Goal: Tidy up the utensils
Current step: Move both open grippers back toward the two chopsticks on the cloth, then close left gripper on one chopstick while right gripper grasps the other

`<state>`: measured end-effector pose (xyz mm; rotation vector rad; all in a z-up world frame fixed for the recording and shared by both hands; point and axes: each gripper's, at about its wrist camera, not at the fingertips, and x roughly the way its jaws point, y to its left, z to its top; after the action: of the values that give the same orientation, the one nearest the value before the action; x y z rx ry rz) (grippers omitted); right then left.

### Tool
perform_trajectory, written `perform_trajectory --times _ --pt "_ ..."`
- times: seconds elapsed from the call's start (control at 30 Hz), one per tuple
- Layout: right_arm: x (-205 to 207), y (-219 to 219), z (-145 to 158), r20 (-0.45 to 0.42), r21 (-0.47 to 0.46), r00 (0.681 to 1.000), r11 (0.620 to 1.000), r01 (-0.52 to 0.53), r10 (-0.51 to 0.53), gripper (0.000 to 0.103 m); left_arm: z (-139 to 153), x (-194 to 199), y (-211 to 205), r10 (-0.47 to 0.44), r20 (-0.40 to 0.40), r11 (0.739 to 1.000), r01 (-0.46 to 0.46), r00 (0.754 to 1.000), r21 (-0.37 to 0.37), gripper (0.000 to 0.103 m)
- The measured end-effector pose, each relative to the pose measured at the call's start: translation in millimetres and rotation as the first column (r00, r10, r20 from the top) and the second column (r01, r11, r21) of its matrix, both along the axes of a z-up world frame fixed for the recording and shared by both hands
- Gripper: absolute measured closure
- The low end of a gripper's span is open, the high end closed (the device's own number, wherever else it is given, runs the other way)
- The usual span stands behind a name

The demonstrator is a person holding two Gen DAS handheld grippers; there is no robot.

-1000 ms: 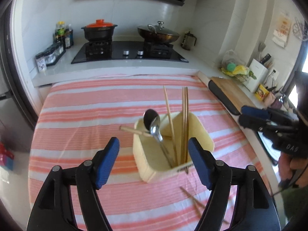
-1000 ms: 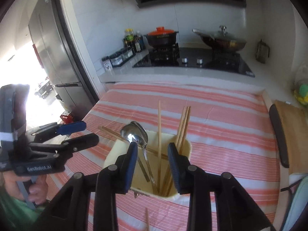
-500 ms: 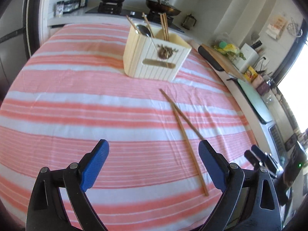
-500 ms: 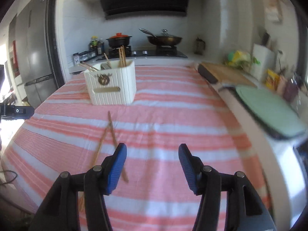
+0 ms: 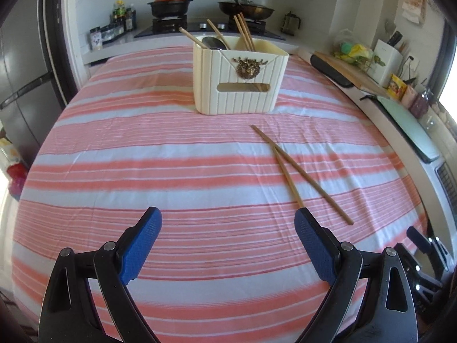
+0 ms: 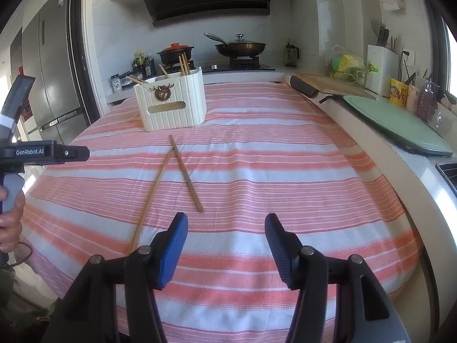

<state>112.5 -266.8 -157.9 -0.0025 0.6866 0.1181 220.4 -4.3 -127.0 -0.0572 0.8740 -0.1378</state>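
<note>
Chopsticks (image 6: 182, 171) lie crossed just ahead of right hand-held gripper (image 6: 225, 238).

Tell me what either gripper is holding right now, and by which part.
Nothing. The left gripper and right gripper are both open and empty; the two chopsticks lie loose on the striped cloth.

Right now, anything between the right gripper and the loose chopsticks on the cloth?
Nothing visible. The right gripper, open and empty, sits just short of the two chopsticks; only bare striped tablecloth lies between.
</note>
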Motion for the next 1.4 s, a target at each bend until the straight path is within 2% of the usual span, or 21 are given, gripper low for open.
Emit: perform_trajectory --times 0.2,0.27,0.4,0.47,0.53,0.63,0.73,0.8,0.83,0.9,0.97,1.07,1.23,1.4 --pt "-0.6 -0.4 -6.9 -0.014 0.01 1.0 1.0 -0.001 0.001 0.046 -6.0 4.7 0.1 0.019 0.0 0.999 -0.019 1.0 0.038 0.008" --pt "0.2 -1.4 -7.9 -0.017 0.018 1.0 1.0 0.005 -0.005 0.046 -10.8 6.2 -1.6 0.008 -0.016 1.0 -0.008 1.0 0.008 0.008" --pt "0.3 -0.3 -9.3 -0.019 0.019 1.0 1.0 0.004 -0.003 0.046 -23.1 9.9 -13.4 -0.058 -0.068 0.992 0.049 0.996 -0.118 0.008" --pt "0.6 1.4 -10.5 -0.021 0.017 1.0 1.0 0.0 0.0 0.046 -29.3 14.9 -26.0 -0.092 -0.086 0.986 0.079 0.992 -0.144 0.009" --pt "1.1 1.1 -12.4 -0.023 0.016 1.0 1.0 0.001 -0.001 0.046 -33.5 21.0 -42.2 -0.124 -0.086 0.984 0.111 0.989 -0.137 0.009" --pt "2.0 -1.2 -14.3 -0.03 0.022 1.0 1.0 0.005 -0.004 0.046 -43.3 32.2 -70.7 -0.169 -0.094 0.984 0.162 0.981 -0.075 0.013" --pt "1.6 -3.8 -14.0 -0.032 0.02 0.999 1.0 0.01 -0.009 0.046 -58.1 38.8 -95.8 -0.192 -0.107 0.979 0.198 0.975 0.047 0.02" --pt "0.4 -5.4 -12.9 -0.031 0.011 0.999 1.0 0.014 -0.014 0.046 -67.8 38.6 -101.9 -0.19 -0.111 0.974 0.201 0.976 0.101 0.036" --pt "0.0 -6.2 -12.1 -0.031 0.006 0.999 1.0 0.017 -0.017 0.046 -66.5 34.7 -99.5 -0.19 -0.08 0.975 0.197 0.979 0.102 0.039" --pt "-0.8 -8.3 -11.4 -0.033 -0.005 0.999 1.0 0.024 -0.024 0.046 -64.4 30.4 -94.9 -0.194 -0.061 0.975 0.199 0.979 0.102 0.073" --pt "1.3 -8.7 -11.3 -0.044 -0.013 0.999 1.0 0.028 -0.029 0.046 -62.5 30.1 -86.5 -0.186 -0.062 0.976 0.192 0.981 0.101 0.093" --pt "13.8 -0.5 -9.5 -0.068 -0.024 0.998 1.0 -0.003 0.001 0.046 -61.5 32.8 -65.0 -0.164 -0.081 0.984 0.169 0.983 0.05 0.097" --pt "60.1 33.9 -3.7 -0.14 -0.079 0.984 0.989 -0.124 0.112 0.046 -61.3 27.6 -31.6 -0.113 -0.089 0.992 0.117 0.99 0.043 0.098" --pt "111.7 67.7 -24.9 -0.205 -0.163 0.965 0.966 -0.199 0.164 0.046 -63.5 19.1 5.8 -0.029 -0.099 0.999 0.033 0.995 0.035 0.098"
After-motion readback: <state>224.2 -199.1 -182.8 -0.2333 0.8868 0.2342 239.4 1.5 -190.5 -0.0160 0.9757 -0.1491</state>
